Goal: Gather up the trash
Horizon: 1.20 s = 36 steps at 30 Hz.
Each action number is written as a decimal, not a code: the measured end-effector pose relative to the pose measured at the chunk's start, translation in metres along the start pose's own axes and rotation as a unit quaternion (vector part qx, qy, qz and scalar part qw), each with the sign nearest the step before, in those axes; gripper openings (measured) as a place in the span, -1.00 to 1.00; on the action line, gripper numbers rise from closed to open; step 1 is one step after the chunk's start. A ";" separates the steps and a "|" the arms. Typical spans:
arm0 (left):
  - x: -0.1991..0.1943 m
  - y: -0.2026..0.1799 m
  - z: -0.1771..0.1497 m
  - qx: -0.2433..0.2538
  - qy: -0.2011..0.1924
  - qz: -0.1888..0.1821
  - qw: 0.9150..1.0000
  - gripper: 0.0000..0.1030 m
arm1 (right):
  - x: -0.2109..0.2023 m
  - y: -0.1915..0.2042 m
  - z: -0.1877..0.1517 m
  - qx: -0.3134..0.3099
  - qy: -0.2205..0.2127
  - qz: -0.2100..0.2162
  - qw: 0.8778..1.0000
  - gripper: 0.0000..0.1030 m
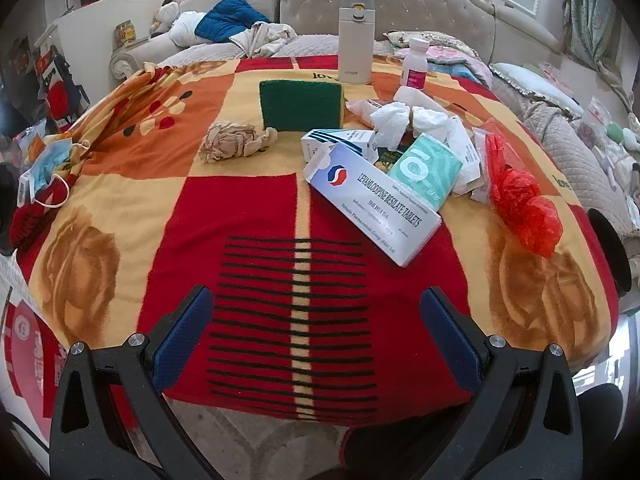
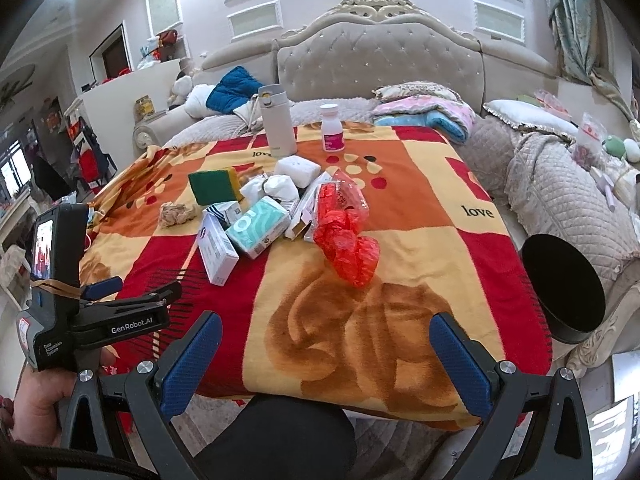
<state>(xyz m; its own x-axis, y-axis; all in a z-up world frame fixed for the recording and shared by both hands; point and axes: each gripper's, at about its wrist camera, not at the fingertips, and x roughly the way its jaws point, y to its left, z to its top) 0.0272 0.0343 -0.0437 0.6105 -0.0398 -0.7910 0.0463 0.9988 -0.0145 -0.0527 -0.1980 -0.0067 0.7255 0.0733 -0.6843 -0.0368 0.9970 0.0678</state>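
A bench point(image 1: 132, 216) draped in a red, orange and yellow blanket is seen in front of a bed with a tufted headboard. The left tool point(image 1: 316, 308) is held over the near edge of the blanket with its blue-padded fingers point(image 1: 184, 340) spread wide and nothing between them. The right tool point(image 2: 326, 344) is likewise held wide and empty above the near edge; in its view the left tool point(image 2: 132, 292) is seen at the left, gripped by a hand point(image 2: 44, 392).

The trash is gathered in a loose heap right of the bench's centre. A white tablet box point(image 1: 376, 204) is laid nearest, with a teal tissue pack point(image 1: 426, 172) leaning against its far side and a smaller blue-striped box point(image 1: 336, 142) just behind. Crumpled white tissue point(image 1: 394, 122) is piled on the far part of the heap, and a crumpled red plastic bag point(image 1: 520, 200) is spread at its right. A beige crumpled wad point(image 1: 234, 140) is set apart to the left, near a green scouring sponge point(image 1: 301, 105) standing on edge. A face mask point(image 1: 48, 172) is draped at the left edge.

At the far side a cream flask point(image 1: 355, 40) and a white pill bottle point(image 1: 416, 62) are stood upright. A black round bin point(image 2: 564, 284) is seen just beside the bench's right edge.
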 end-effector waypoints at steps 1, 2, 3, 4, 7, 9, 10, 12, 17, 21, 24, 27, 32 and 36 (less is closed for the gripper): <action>0.000 0.001 0.000 0.000 0.000 0.000 1.000 1.00 | 0.000 0.001 0.000 0.000 0.000 0.001 1.000 0.99; 0.000 0.002 0.000 -0.001 0.001 0.000 1.000 1.00 | 0.000 0.001 0.001 0.000 0.001 0.001 1.000 0.99; 0.000 0.003 0.000 -0.002 0.001 0.000 1.000 1.00 | 0.001 0.002 0.001 -0.001 0.001 0.001 1.000 0.99; 0.000 0.003 0.000 -0.003 0.000 -0.002 1.000 1.00 | 0.000 0.003 0.001 -0.002 0.001 0.000 1.000 0.99; 0.000 0.004 -0.001 -0.004 0.001 -0.002 1.000 1.00 | 0.000 0.006 0.001 -0.005 0.001 0.000 1.000 0.99; 0.000 0.004 0.000 -0.004 0.001 -0.003 1.000 1.00 | -0.001 0.007 0.001 -0.007 0.001 -0.001 1.000 0.99; 0.000 0.004 0.000 -0.004 0.001 -0.003 1.000 1.00 | -0.001 0.007 0.001 -0.007 0.001 -0.001 1.000 0.99; 0.001 0.004 0.000 -0.005 0.002 -0.005 1.000 1.00 | -0.001 0.007 0.001 -0.007 0.001 -0.002 1.000 0.99; 0.002 0.004 -0.001 -0.005 0.001 -0.006 1.000 1.00 | 0.000 0.005 0.000 -0.005 0.003 -0.005 1.000 0.99; 0.008 0.015 0.005 -0.008 -0.012 0.002 1.000 1.00 | 0.002 0.004 -0.001 -0.005 0.006 -0.004 1.000 0.99; 0.023 0.038 0.018 -0.032 -0.013 0.029 0.999 1.00 | 0.003 0.004 0.000 -0.008 0.007 -0.002 1.000 0.99; 0.038 0.063 0.037 -0.061 -0.020 0.019 0.998 1.00 | 0.007 0.004 0.000 -0.010 0.010 -0.002 1.000 0.99; 0.075 0.087 0.079 -0.064 -0.035 -0.011 0.997 1.00 | 0.016 0.002 -0.002 -0.009 0.020 0.000 1.000 0.99; 0.112 0.100 0.110 -0.054 -0.027 -0.009 0.998 1.00 | 0.021 0.001 -0.003 -0.011 0.024 -0.002 1.000 0.99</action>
<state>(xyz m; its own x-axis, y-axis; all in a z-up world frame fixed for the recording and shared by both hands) 0.1872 0.1266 -0.0667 0.6516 -0.0567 -0.7564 -0.0259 0.9950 -0.0969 -0.0396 -0.1952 -0.0226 0.6915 0.0706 -0.7189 -0.0501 0.9975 0.0498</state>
